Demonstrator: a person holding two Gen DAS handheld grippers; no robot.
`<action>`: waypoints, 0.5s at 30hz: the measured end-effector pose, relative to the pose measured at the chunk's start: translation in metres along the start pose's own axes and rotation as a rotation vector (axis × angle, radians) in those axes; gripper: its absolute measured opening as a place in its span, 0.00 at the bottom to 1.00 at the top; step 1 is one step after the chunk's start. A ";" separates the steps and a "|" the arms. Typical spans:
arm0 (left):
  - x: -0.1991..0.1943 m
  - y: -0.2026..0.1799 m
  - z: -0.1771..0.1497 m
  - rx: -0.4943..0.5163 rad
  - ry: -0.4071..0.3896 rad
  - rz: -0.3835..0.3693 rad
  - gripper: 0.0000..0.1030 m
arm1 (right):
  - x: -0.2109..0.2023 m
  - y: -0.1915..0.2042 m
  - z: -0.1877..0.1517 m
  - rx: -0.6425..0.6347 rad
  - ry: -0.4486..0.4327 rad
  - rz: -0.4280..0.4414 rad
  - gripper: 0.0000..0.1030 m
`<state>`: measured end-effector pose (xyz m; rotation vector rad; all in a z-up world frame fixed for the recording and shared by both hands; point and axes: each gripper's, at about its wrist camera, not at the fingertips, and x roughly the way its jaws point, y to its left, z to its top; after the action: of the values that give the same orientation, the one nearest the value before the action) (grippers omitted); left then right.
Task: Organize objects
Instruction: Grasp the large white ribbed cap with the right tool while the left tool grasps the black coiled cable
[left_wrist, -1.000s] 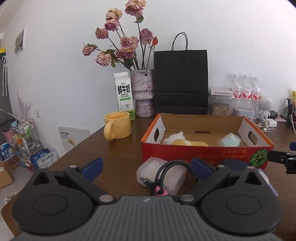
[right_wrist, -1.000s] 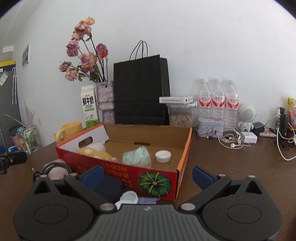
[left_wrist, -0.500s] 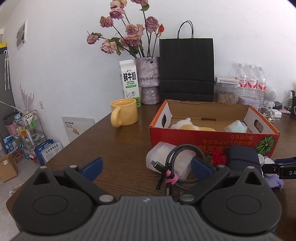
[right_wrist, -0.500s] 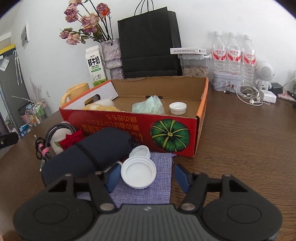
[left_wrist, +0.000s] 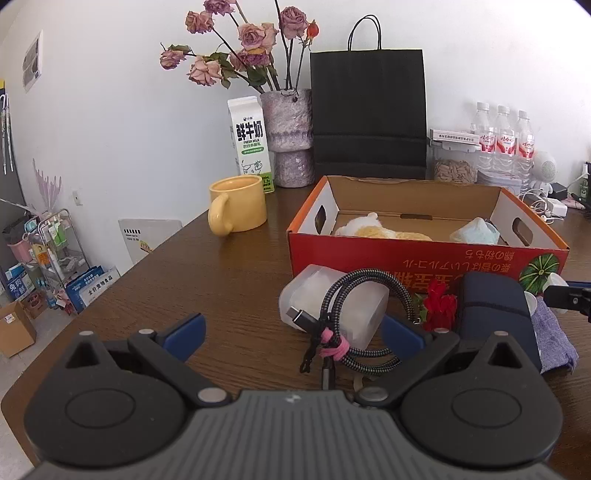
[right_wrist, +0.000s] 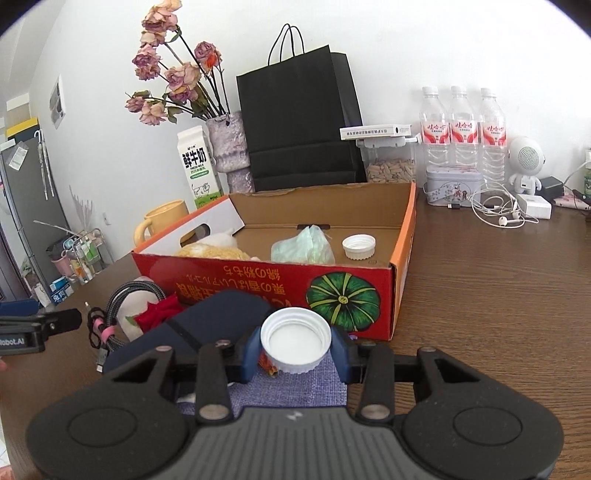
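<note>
right claw (right_wrist: 295, 347): just clenched on white cap (right_wrist: 295, 341) | left claw (left_wrist: 291, 328): released

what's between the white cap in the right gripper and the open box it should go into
Only the box's own red front wall lies between them. The right hand-held gripper, whose jaws have just been closing, grips the white cap just in front of that wall. Past it, bare floor shows beside the other cap and the green wad.
</note>
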<state>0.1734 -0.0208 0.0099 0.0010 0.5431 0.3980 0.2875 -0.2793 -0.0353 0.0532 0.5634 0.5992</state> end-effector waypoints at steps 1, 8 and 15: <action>0.003 -0.002 0.001 0.004 0.003 0.001 1.00 | -0.002 0.000 0.001 -0.003 -0.013 -0.003 0.38; 0.035 -0.012 0.010 0.044 0.044 0.056 1.00 | -0.007 -0.005 0.005 0.012 -0.068 -0.028 0.38; 0.053 -0.017 0.018 0.039 0.043 0.054 0.80 | -0.008 -0.006 0.006 0.015 -0.080 -0.036 0.38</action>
<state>0.2302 -0.0147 -0.0028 0.0452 0.5940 0.4412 0.2880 -0.2877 -0.0279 0.0807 0.4907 0.5550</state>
